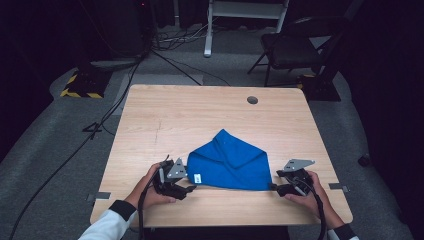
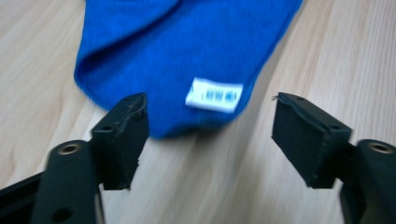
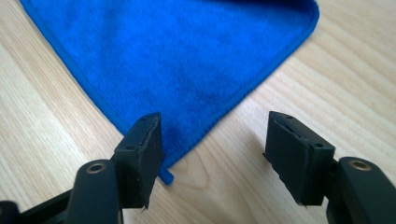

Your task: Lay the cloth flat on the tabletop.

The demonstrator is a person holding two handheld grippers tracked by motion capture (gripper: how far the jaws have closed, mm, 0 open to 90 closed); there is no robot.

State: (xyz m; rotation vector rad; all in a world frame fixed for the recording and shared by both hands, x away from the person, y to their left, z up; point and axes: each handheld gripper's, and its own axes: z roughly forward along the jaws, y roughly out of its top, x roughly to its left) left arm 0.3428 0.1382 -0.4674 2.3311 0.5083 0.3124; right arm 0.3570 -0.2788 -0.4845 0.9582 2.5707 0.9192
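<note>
**Blue cloth folded on the counter, both claws let go**

So we've got a blue cloth (image 1: 231, 162) lying folded on the wooden counter (image 1: 165, 115), near the edge closest to us and roughly in the middle. It sits in a rough triangle shape with the point facing away, and one flap is folded over the top. There's a little white label (image 2: 214, 94) at its left corner.

Our left claw (image 1: 186, 189) sits just beside that label corner, jaws spread wide with nothing between the pads; the cloth edge lies just ahead of them. Our right claw (image 1: 278, 187) is at the opposite corner, also released, the corner tip lying flat right next to one pad (image 3: 142, 158) and not pinched.

No bins, trays or boxes here that we can see, just the cloth flat on the wood.
</note>
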